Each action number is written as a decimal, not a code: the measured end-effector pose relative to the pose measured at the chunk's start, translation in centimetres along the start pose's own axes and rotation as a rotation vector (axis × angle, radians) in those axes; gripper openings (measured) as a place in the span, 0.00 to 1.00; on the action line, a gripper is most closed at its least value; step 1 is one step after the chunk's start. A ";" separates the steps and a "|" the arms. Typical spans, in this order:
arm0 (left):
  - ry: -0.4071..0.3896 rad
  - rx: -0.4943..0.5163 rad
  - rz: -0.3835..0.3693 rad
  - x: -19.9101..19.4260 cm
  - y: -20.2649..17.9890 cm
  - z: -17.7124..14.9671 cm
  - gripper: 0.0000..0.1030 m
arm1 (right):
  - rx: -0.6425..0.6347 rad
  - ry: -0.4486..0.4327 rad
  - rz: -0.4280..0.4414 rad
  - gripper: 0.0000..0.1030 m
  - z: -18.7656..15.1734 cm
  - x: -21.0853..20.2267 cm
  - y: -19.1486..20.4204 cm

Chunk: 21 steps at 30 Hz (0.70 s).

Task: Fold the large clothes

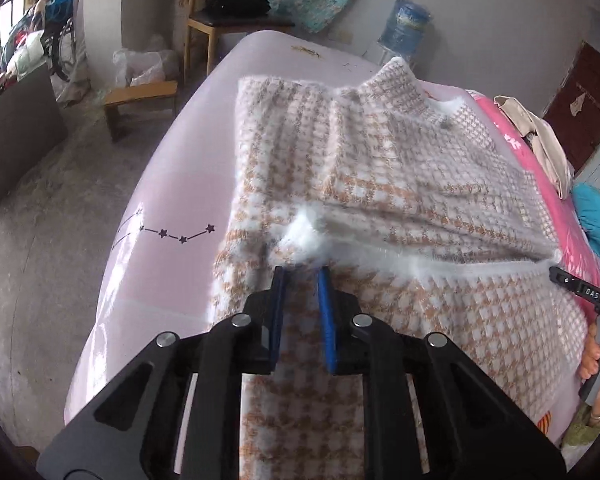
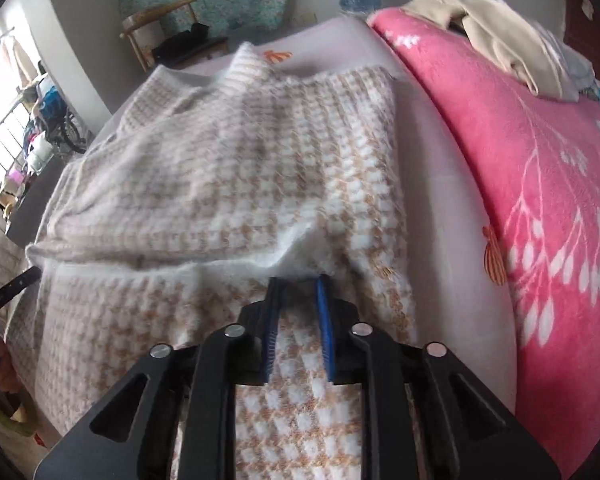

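A fuzzy white-and-tan houndstooth sweater (image 1: 380, 152) lies on a pale pink bed sheet (image 1: 168, 184). Its upper half is folded down, leaving a white fluffy fold edge (image 1: 440, 264) across the middle. My left gripper (image 1: 302, 274) sits over the lower half with its blue pads a little apart, tips at the left end of that edge, which bunches into the gap. The right wrist view shows the sweater (image 2: 240, 168) and my right gripper (image 2: 298, 280), pads a little apart, tips at the right end of the fold edge (image 2: 284, 258). The other gripper's tip shows in each view's margin.
A bright pink floral blanket (image 2: 520, 160) lies right of the sweater, with beige clothes (image 2: 500, 40) on it. Beyond the bed's far end stand a wooden chair (image 1: 228, 20), a low stool (image 1: 140, 100) and a water bottle (image 1: 404, 24). Bare floor (image 1: 60, 240) lies left of the bed.
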<state>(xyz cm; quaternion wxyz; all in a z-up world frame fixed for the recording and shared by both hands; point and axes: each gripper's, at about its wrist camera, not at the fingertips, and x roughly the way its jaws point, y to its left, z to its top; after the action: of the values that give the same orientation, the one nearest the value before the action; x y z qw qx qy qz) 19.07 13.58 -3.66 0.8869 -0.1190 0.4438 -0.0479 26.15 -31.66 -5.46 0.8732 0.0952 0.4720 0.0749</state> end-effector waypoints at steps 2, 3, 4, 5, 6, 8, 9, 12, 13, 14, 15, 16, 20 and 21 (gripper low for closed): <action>0.000 -0.018 0.001 -0.2 0.5 -0.3 0.11 | -0.007 0.001 -0.017 0.13 -0.1 -0.2 0.2; -0.001 -0.019 0.004 -0.4 0.5 -0.4 0.10 | -0.007 0.002 -0.027 0.13 -0.1 -0.4 0.4; -0.007 -0.011 0.014 -0.7 0.3 -0.5 0.10 | -0.015 -0.007 -0.034 0.13 -0.1 -0.8 0.7; -0.017 0.002 0.024 -1.2 0.1 -0.7 0.10 | -0.030 -0.026 -0.039 0.15 -0.1 -1.5 1.1; -0.034 0.017 0.033 -1.9 -0.1 -1.0 0.12 | -0.048 -0.046 -0.047 0.17 -0.3 -2.2 1.5; -0.066 0.040 0.024 -3.4 -0.5 -1.4 0.15 | -0.068 -0.074 -0.043 0.20 -0.7 -4.0 1.8; -0.082 0.047 0.014 -4.5 -0.6 -1.8 0.16 | -0.067 -0.087 -0.035 0.24 -0.8 -4.9 1.8; -0.122 0.099 -0.025 -7.0 -1.5 -2.9 0.20 | -0.078 -0.104 -0.009 0.27 -1.9 -7.0 1.7; -0.124 0.120 -0.028 -7.5 -2.0 -3.3 0.21 | -0.081 -0.100 -0.002 0.27 -2.4 -7.6 1.7; -0.118 0.136 -0.033 -8.0 -2.4 -3.8 0.21 | -0.080 -0.088 0.013 0.30 -3.0 -8.0 1.6; -0.105 0.144 -0.041 -8.3 -2.7 -4.3 0.22 | -0.074 -0.075 0.028 0.36 -3.8 -8.4 1.6; -0.090 0.147 -0.051 -8.6 -3.0 -5.0 0.24 | -0.065 -0.063 0.040 0.39 -4.6 -8.8 1.4; -0.022 0.128 -0.125 -9.7 -3.2 -8.2 0.53 | -0.011 0.017 0.122 0.57 -8.4 -10.1 0.4; 0.003 0.123 -0.155 -9.8 -3.2 -9.2 0.67 | 0.009 0.049 0.148 0.59 -9.4 -10.2 0.1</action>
<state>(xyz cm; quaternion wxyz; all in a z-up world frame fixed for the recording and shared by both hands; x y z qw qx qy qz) 5.90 10.84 -0.51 0.8855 -0.0982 0.4307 -0.1438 12.71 -32.95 -2.18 0.8531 0.1322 0.4851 0.1395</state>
